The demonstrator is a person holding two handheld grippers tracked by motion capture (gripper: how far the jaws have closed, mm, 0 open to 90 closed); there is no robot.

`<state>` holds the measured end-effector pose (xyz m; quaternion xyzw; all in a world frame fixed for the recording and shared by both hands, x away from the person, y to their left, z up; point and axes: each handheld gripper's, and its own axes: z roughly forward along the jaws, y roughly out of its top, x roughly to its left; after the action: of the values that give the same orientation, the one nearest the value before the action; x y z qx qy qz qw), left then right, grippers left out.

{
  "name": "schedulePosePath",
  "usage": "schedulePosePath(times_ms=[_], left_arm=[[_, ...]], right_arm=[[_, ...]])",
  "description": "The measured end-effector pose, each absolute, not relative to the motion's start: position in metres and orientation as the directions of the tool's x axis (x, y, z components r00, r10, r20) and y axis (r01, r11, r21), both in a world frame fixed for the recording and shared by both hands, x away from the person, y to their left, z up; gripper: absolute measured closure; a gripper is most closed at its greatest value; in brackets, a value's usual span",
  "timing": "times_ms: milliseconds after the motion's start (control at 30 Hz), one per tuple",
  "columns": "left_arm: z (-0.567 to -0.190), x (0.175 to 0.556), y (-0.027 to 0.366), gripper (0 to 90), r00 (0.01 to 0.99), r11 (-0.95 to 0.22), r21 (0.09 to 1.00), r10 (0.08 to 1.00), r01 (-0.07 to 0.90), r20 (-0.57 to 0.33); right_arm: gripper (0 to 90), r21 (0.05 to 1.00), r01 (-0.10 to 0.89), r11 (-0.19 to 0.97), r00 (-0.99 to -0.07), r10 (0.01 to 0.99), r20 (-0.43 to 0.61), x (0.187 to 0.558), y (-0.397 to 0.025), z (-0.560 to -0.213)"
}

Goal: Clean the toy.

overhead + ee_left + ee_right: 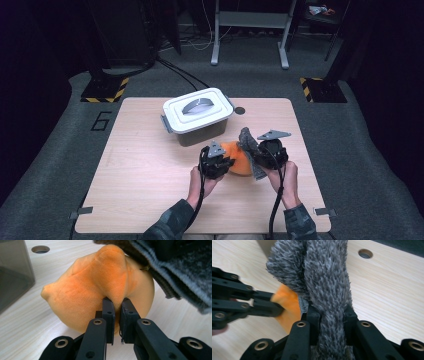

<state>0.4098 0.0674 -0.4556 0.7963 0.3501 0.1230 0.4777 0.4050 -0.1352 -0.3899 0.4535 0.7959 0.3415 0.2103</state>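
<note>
An orange plush cloth point(238, 158) lies bunched on the table point(150, 170), just in front of the lidded box. My left gripper point(218, 162) is shut on a fold of this orange cloth point(105, 287), its jaws pinching the fabric. A grey fuzzy cloth point(249, 145) hangs over the orange one's right side. My right gripper point(265, 152) is shut on that grey cloth point(327, 285), which rises up between its jaws. The left gripper point(275, 308) appears at the left of the right gripper view, touching the orange cloth point(287, 305).
A white-lidded grey storage box point(197, 115) with a handle stands at the table's back middle. A round hole point(240, 110) in the tabletop lies right of it. Bare wood extends to the left and front. Desk legs and cables stand on the floor behind.
</note>
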Motion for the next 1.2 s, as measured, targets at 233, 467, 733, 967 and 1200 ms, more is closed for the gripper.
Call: schedulePosePath(times_ms=[233, 467, 733, 967, 1200], left_arm=[[-0.464, 0.411, 0.065, 83.5, 0.713, -0.302, 0.833, 0.686, 0.463, -0.147], [-0.469, 0.414, 0.069, 83.5, 0.702, -0.293, 0.831, 0.695, 0.473, -0.155], [-0.472, 0.415, 0.073, 83.3, 0.698, -0.274, 0.833, 0.695, 0.481, -0.175], [-0.473, 0.414, 0.073, 83.1, 0.698, -0.268, 0.835, 0.693, 0.48, -0.178], [-0.473, 0.415, 0.075, 83.0, 0.7, -0.269, 0.835, 0.691, 0.481, -0.18]], right_arm=[[74.3, 0.712, 0.589, 0.381, -0.524, 0.852, -0.023, 0.412, -0.119, -0.406], [74.8, 0.707, 0.59, 0.39, -0.509, 0.86, -0.049, 0.415, -0.115, -0.413], [74.7, 0.703, 0.613, 0.361, -0.475, 0.879, -0.038, 0.42, -0.129, -0.42], [74.6, 0.692, 0.643, 0.328, -0.44, 0.898, -0.018, 0.425, -0.144, -0.428], [74.5, 0.673, 0.684, 0.279, -0.388, 0.922, 0.011, 0.431, -0.16, -0.442]])
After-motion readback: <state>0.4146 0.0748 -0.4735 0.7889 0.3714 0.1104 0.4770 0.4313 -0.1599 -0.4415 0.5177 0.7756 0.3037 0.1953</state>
